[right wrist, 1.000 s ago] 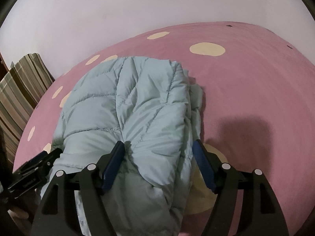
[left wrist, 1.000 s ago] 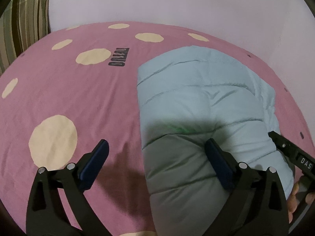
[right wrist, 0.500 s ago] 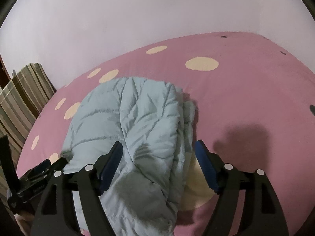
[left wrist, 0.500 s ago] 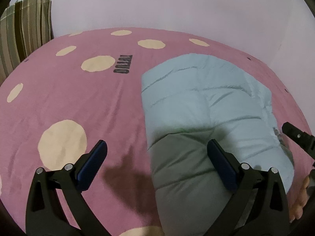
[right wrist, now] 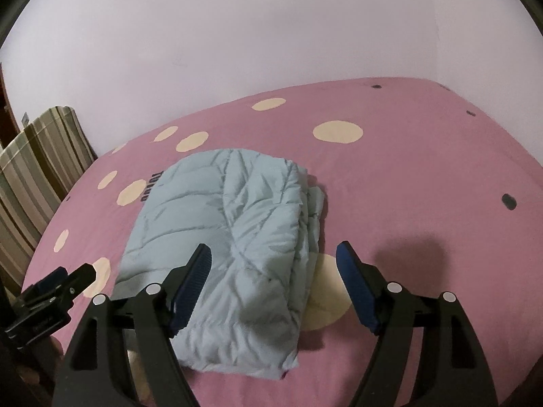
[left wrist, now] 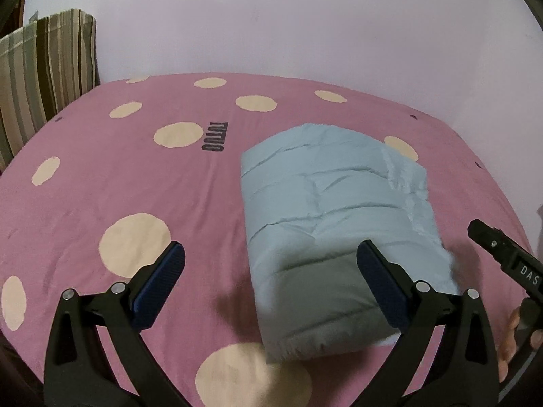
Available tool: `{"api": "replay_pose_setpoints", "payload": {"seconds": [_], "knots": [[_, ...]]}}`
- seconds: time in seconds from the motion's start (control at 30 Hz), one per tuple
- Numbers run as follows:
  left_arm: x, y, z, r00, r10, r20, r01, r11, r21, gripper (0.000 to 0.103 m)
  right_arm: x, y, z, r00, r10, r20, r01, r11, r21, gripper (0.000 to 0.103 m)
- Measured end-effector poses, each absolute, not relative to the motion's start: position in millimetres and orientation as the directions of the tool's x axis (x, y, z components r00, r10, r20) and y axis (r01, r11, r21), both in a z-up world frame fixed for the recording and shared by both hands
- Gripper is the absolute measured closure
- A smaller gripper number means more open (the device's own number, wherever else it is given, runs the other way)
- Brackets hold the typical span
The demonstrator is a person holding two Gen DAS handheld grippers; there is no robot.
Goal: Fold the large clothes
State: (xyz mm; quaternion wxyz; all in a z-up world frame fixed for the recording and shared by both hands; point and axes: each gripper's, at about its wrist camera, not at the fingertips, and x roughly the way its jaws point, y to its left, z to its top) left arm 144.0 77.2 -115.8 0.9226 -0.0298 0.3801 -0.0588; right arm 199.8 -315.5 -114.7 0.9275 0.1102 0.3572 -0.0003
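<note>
Pale-blue puffer jacket [left wrist: 336, 224] lay folded compact at bed's [left wrist: 101, 183] centre; left claw [left wrist: 271, 285] and right claw [right wrist: 273, 288] spread, empty; folding looked finished.

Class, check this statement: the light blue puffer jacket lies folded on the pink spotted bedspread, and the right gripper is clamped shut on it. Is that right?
Not quite. The right gripper is open, its jaws spread wide above the jacket, gripping nothing, as the right wrist view shows. The jacket does lie folded on the pink spotted bedspread.

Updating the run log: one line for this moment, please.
jacket: folded on bed | left gripper: open, empty | right gripper: open, empty
</note>
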Motion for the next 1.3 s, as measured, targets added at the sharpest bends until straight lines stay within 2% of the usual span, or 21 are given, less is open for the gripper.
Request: {"api": "replay_pose_setpoints", "payload": {"seconds": [0.07, 0.5, 1.3], "knots": [[137.6, 76.9, -110.5, 0.713, -0.129, -0.689, 0.089, 0.992, -0.094, 0.002, 193.2, -312.1, -109.6, 0.75, 0.078, -0.657, 0.072, 0.977, 0.199, 0.025], [102.1, 70.1, -85.0, 0.745, -0.115, -0.658, 0.09, 0.993, -0.071, 0.002, 156.9, -290.8, -88.1, 0.782, 0.084, -0.618, 0.016, 0.988, 0.156, 0.025], [88.0, 60.4, -80.6, 0.743, -0.114, -0.659, 0.098, 0.993, -0.061, 0.002, 145.3, -283.7, -84.3, 0.784, 0.088, -0.614, 0.007, 0.989, 0.15, 0.025]]}}
